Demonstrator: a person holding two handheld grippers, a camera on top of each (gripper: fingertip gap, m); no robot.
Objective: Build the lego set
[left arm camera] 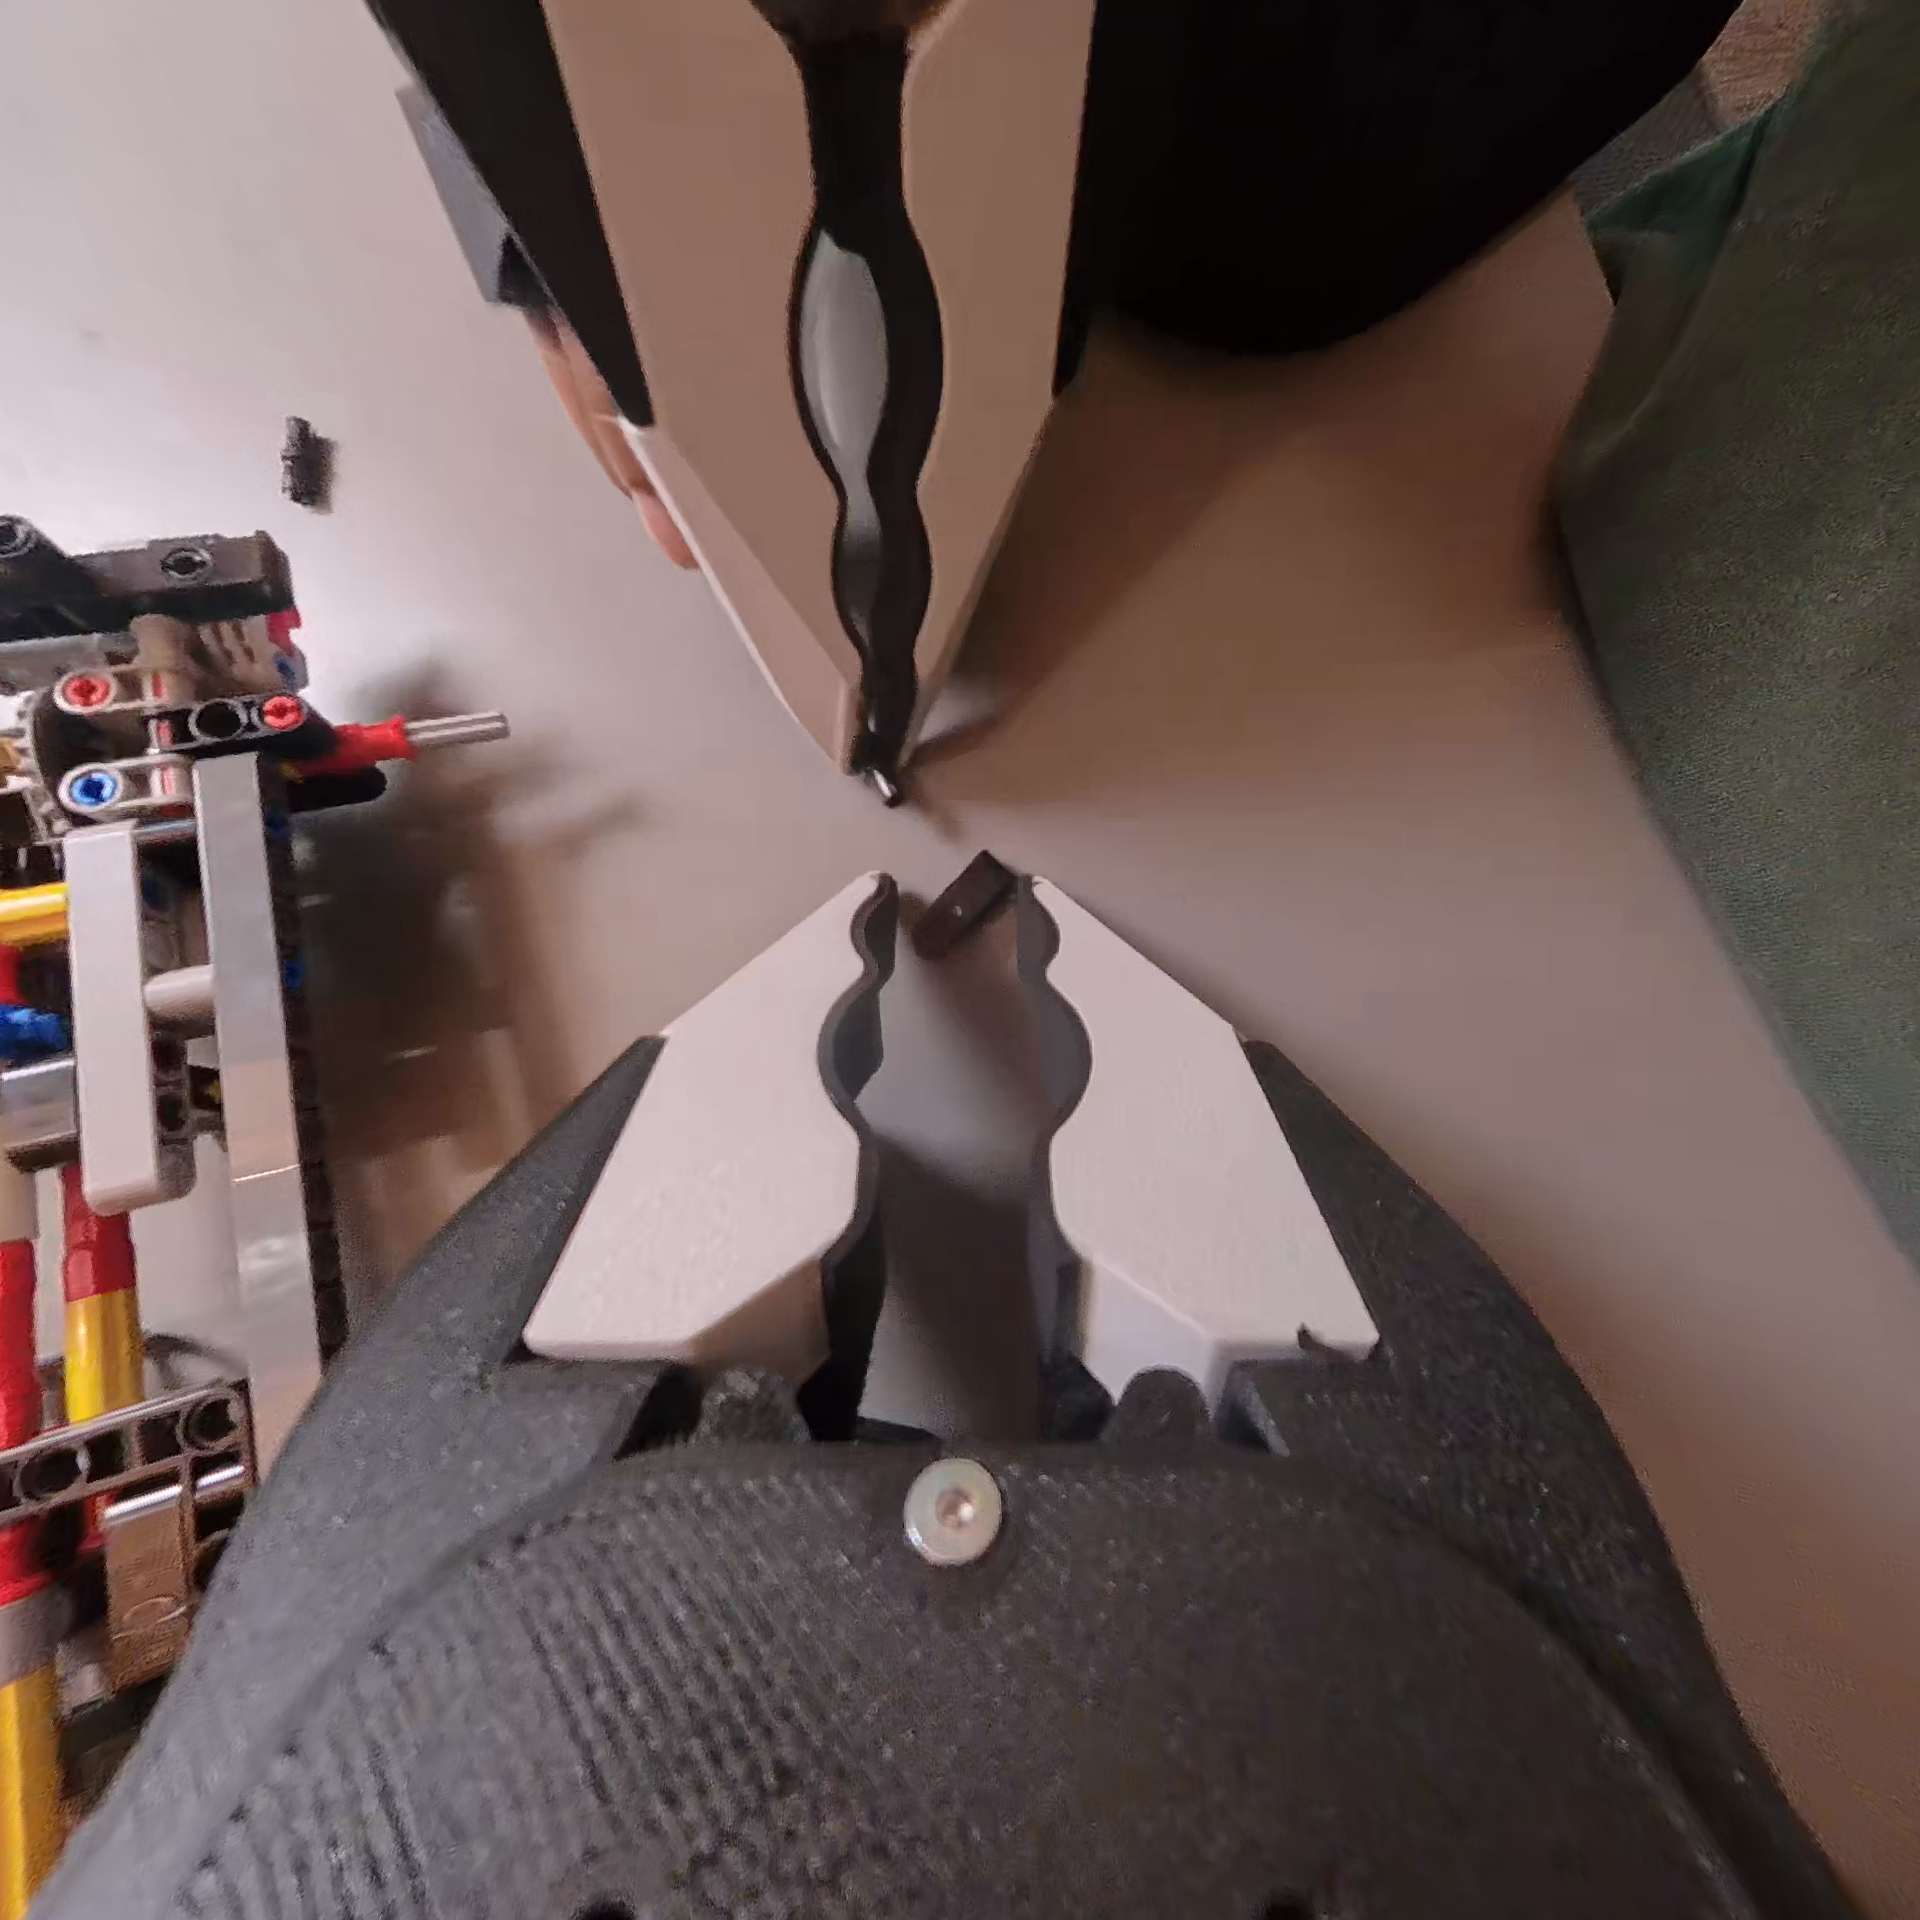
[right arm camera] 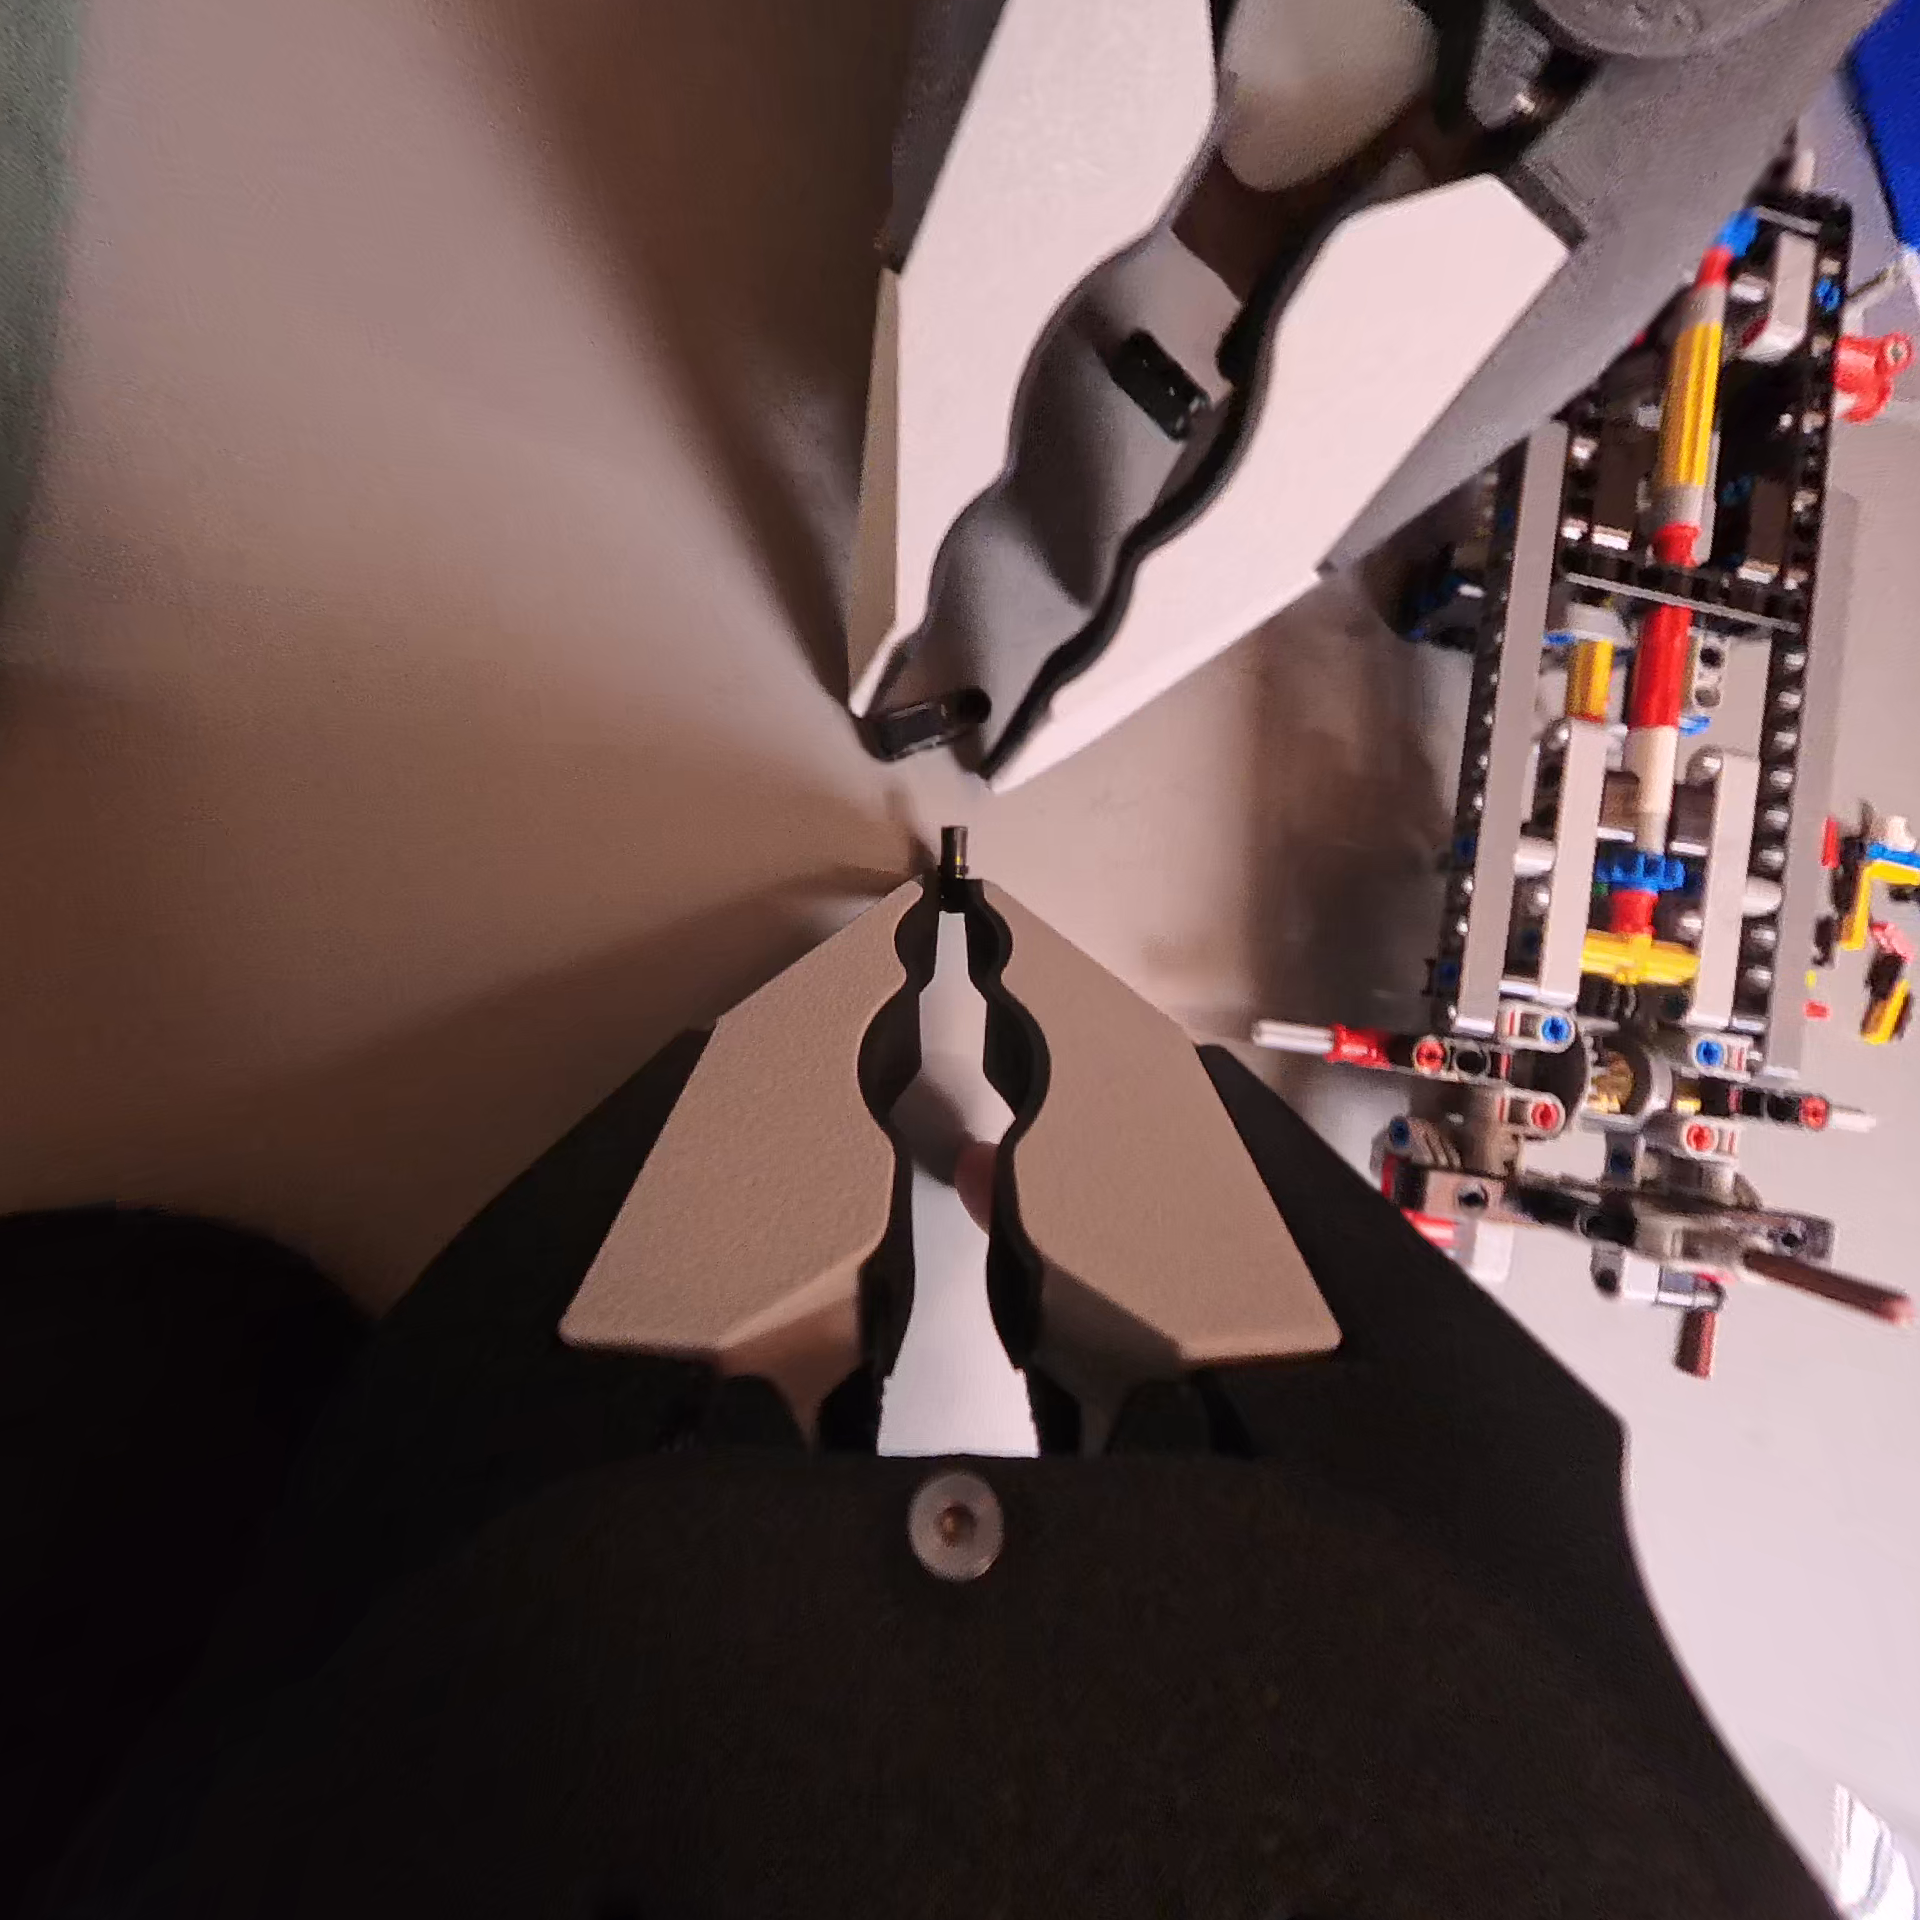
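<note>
My left gripper (left arm camera: 954,896) holds a short black Lego connector (left arm camera: 961,914) between its fingertips, above the pale table. My right gripper (right arm camera: 954,885) is shut on a tiny black pin (right arm camera: 954,854) that sticks out of its tips. The two grippers face each other tip to tip, with a small gap between pin and connector. In the left wrist view the right gripper (left arm camera: 883,764) comes down from the top. In the right wrist view the left gripper (right arm camera: 930,753) comes in from the upper right with the connector (right arm camera: 925,719) at its tip.
The part-built Lego Technic model (right arm camera: 1642,831), a grey and black frame with red and yellow parts, lies on the table to the side and also shows in the left wrist view (left arm camera: 156,935). Loose small pieces (right arm camera: 1870,935) lie beyond it. A small black piece (left arm camera: 307,457) lies on the table. Green cloth (left arm camera: 1766,727) is at the right. My two grippers' fingertips are within a few centimetres of each other.
</note>
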